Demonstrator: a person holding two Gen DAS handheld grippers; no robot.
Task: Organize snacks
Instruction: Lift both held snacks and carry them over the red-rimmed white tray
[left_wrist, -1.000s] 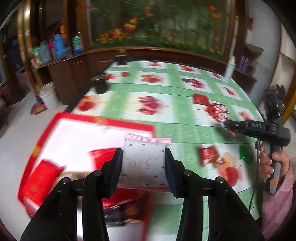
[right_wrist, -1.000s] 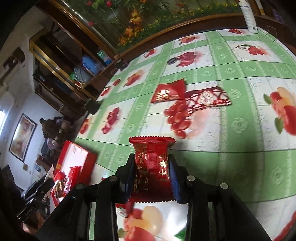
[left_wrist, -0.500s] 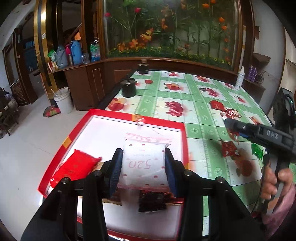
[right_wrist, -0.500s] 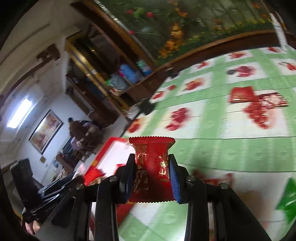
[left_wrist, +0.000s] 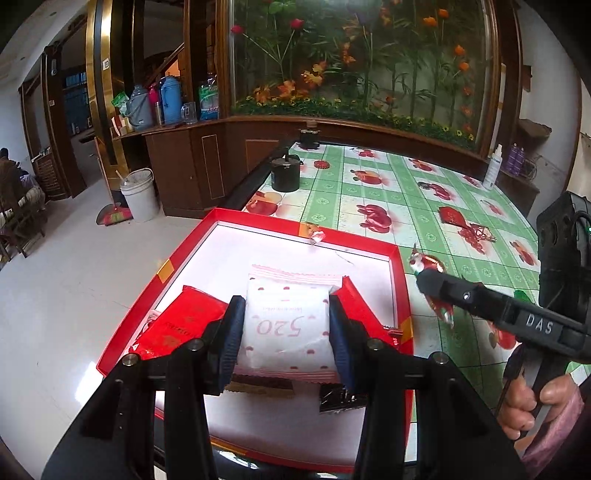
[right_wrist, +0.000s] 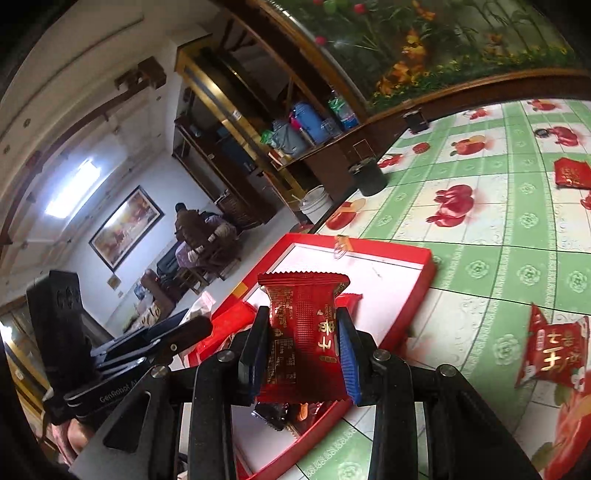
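Both packets now hang over the red box (left_wrist: 400, 295) (each hand-held gripper pinching one).

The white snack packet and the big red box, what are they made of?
The white snack packet looks like thin matte plastic film: its end is crimped in a zigzag and it puckers between the pads of the left gripper. The red box is probably glossy cardboard, judging by its thin straight walls, folded corners and white lining.

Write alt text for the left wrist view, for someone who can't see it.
The left tongs grip a white "520" snack packet above a red tray holding red packets. The tray sits on a green fruit-print table; the right tongs reach in from the right.
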